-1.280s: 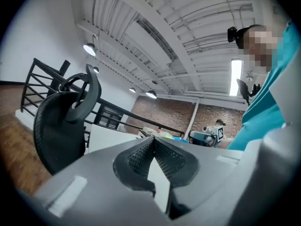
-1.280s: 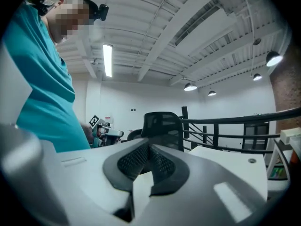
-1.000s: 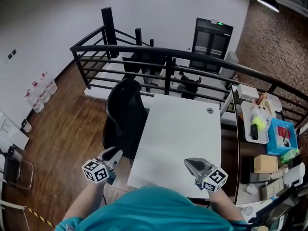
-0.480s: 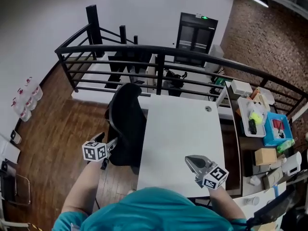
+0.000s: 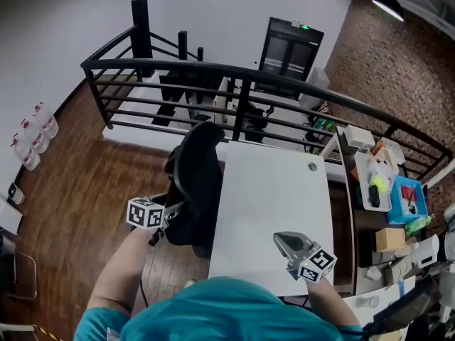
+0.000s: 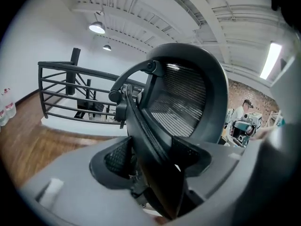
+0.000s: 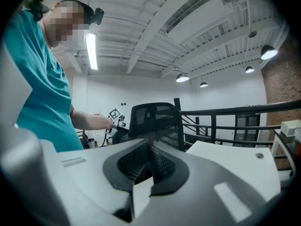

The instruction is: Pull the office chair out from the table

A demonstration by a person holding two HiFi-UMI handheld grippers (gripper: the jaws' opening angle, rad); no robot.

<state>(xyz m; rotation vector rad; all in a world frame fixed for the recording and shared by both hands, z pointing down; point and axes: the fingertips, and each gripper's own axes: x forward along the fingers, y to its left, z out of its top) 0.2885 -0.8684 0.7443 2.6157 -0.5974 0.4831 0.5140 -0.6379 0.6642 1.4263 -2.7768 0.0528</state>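
Observation:
The black mesh office chair (image 5: 195,183) stands tucked against the left side of the white table (image 5: 274,204). My left gripper (image 5: 174,208) reaches to the chair's back from the left. In the left gripper view the edge of the chair's back (image 6: 188,98) runs between the jaws of the left gripper (image 6: 153,161), which are closing, with a small gap still beside the left pad. My right gripper (image 5: 279,236) hovers over the table's near end, shut on nothing. The right gripper (image 7: 149,149) looks across the table (image 7: 225,161) toward the chair (image 7: 153,117).
A black metal railing (image 5: 234,73) runs behind the table and chair. A side bench (image 5: 387,222) at the right carries trays, boxes and small items. Water bottles (image 5: 32,141) stand by the left wall. Wood floor (image 5: 92,190) lies left of the chair.
My left gripper has moved from near my body up and right to the chair's back, and its jaws have opened around the back's edge. The right gripper has hardly shifted.

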